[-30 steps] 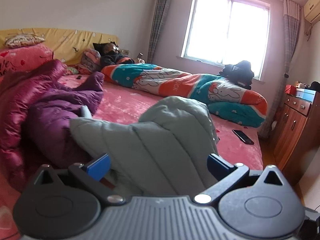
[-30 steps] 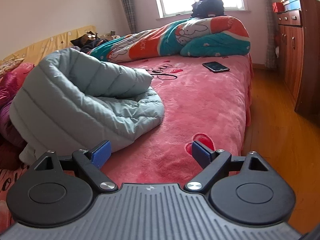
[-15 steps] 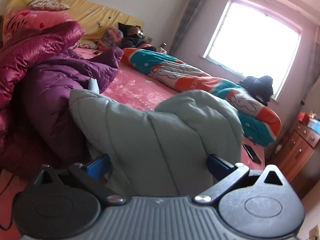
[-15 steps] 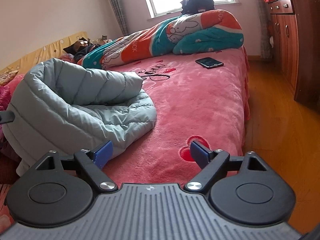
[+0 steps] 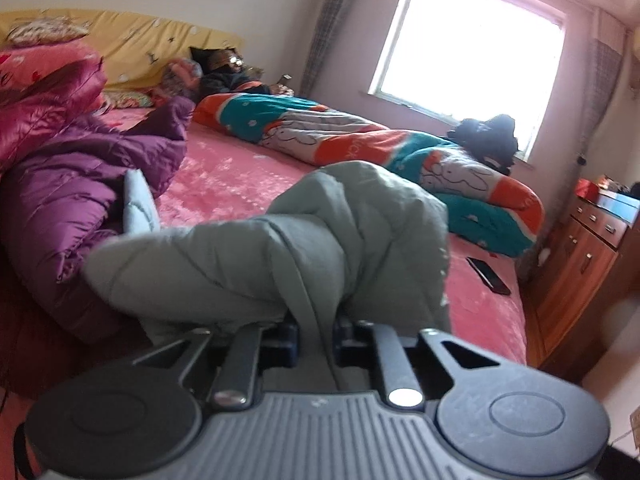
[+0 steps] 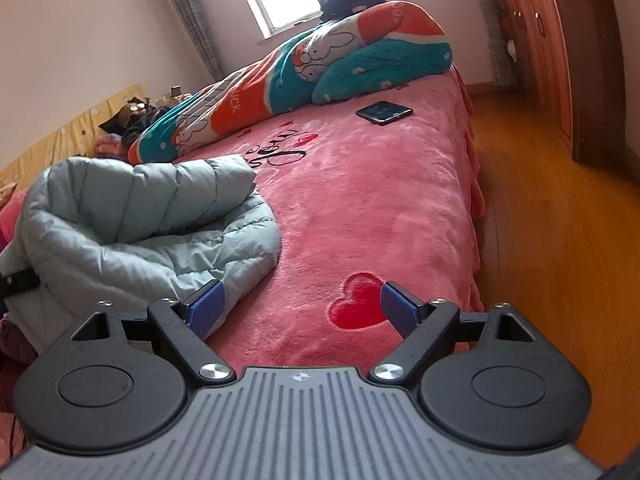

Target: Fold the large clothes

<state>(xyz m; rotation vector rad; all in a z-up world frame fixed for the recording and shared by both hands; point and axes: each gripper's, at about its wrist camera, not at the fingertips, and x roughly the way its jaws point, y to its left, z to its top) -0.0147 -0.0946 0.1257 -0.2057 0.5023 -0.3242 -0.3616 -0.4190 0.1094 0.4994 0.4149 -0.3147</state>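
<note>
So my left gripper (image 5: 316, 340) has its jaws pinched almost shut on a fold of the grey-green puffer jacket (image 5: 280, 252), right at the edge nearest me, and the fabric bunches up over the fingers. My right gripper (image 6: 302, 312) is spread wide with nothing in it, hanging low over the pink bedspread (image 6: 400, 200); its left pad (image 6: 206, 308) sits just at the jacket's hem, though I can't tell if it's actually touching.

Jacket's lying half-rolled on the near side of the bed, next to the purple coat (image 5: 80, 184). Phone (image 6: 384, 112) is well clear.

I'd say I'm mid-fold, one edge grabbed. Next move probably needs the right one to slide left and clamp the other corner so I can lift evenly.
</note>
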